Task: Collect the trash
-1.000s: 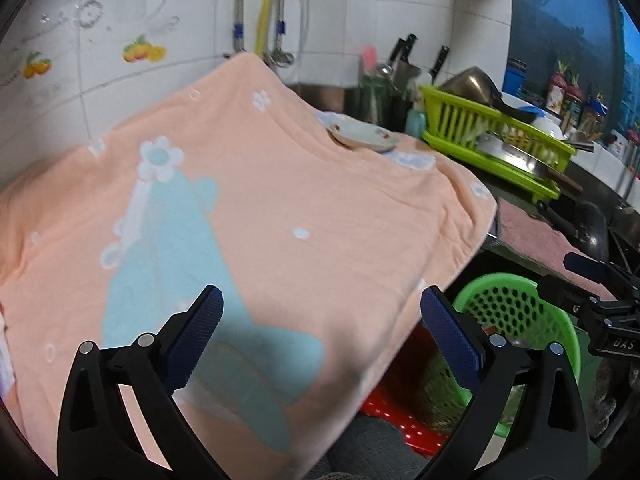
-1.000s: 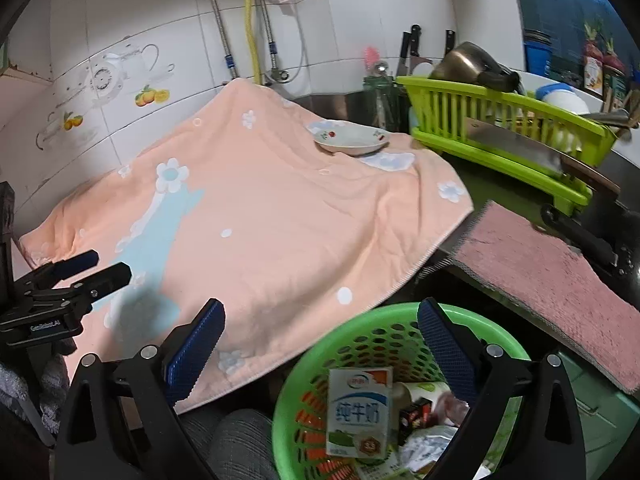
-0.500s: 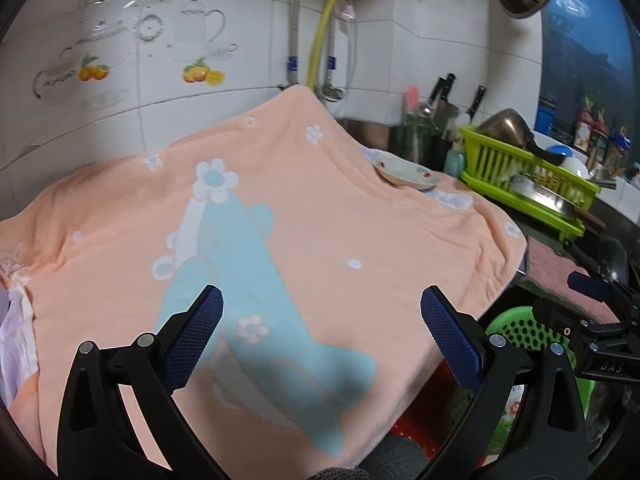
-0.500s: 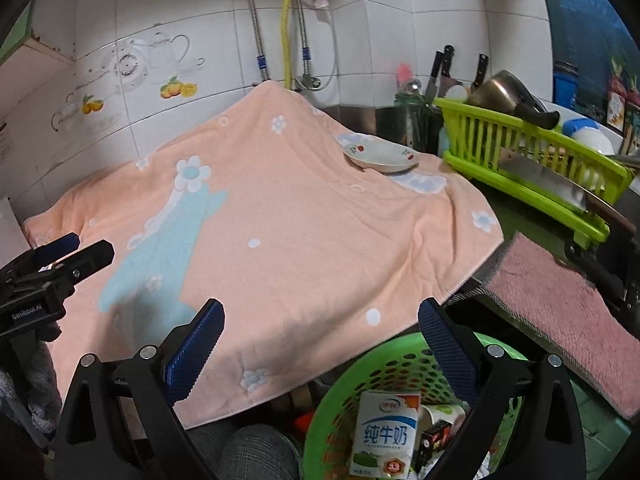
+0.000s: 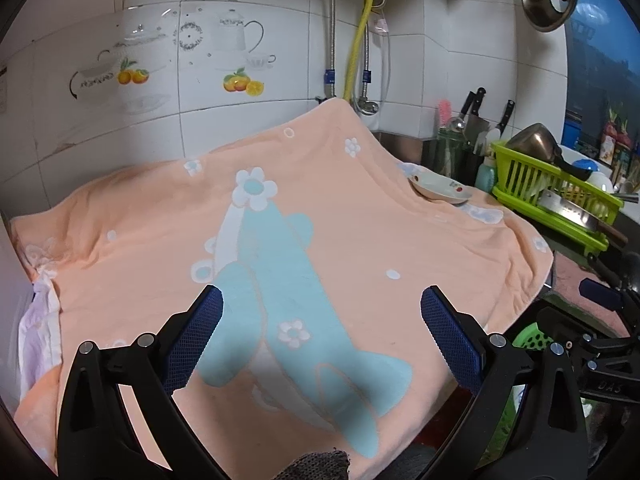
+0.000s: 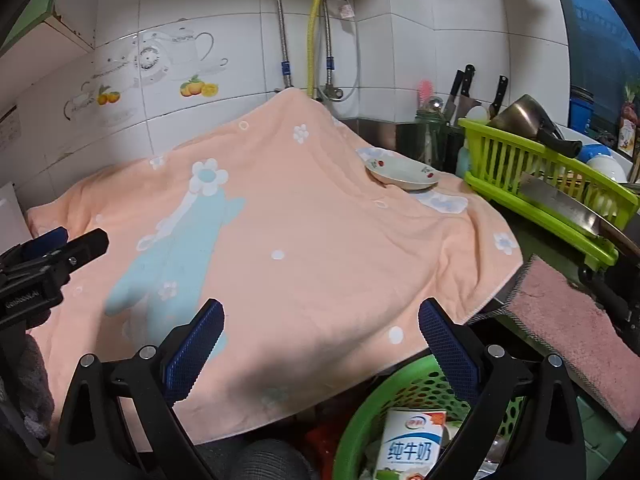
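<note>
Right wrist: milk carton (image 6: 410,446) inside green basket (image 6: 404,390).

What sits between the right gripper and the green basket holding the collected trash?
Nothing visible does. The right gripper hangs open just above the green basket, whose mouth is uncovered, with a milk carton inside. The peach towel ends behind the rim.

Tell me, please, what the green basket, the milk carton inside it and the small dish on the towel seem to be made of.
Green basket: likely moulded plastic, glossy, with regular round holes in its wall. Milk carton: probably coated paperboard, with flat printed faces and folded edges. Small dish: apparently glazed ceramic, white and shiny with small red motifs, though melamine cannot be ruled out.
</note>
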{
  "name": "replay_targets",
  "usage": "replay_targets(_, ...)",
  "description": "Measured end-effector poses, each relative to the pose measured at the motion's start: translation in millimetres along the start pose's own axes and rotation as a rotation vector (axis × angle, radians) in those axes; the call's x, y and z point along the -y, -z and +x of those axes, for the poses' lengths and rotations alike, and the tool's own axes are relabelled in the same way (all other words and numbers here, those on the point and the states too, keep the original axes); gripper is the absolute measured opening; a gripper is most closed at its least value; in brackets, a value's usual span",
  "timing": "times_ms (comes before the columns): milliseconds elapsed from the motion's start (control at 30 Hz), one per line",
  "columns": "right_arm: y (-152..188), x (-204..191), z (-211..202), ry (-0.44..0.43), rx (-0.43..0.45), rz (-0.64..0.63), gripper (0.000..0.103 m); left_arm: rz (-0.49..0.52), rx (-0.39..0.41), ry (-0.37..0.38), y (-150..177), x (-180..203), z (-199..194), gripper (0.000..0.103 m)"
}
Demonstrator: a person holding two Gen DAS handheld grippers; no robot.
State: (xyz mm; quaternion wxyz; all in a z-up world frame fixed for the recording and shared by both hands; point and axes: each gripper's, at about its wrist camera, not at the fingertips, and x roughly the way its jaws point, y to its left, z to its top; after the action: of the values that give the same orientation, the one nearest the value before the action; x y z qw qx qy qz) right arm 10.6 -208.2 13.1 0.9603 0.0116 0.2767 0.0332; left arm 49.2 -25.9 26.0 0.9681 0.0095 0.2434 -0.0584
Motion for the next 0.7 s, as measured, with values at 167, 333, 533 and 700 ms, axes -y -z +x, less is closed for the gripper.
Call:
replay_targets(167, -1.3, -3.8, -0.4, -0.013, 0.007, 0.004, 0.095, -0.006, 0.016, -0.015, 0.5, -3.0, -4.3, 0.098)
replay_targets(333, -1.6, -5.5, -2.6, -0.02, 0.016, 0.008, 0.095, -0.012, 0.01, -0.028, 1.6, -5.8, -3.7, 0.098)
replay_targets(533, -1.4, -2.6, -5.5, -0.026, 0.026, 0.021, 0.095, -0.014, 0.007, -0.048, 3.6, -7.6, -3.6, 0.098)
replay_targets(700, -0.8, -1.6, -6.5, -0.023, 0.027, 0.024, 0.095, -0.012, 0.008, -0.069, 3.9, -8.0, -4.5, 0.098)
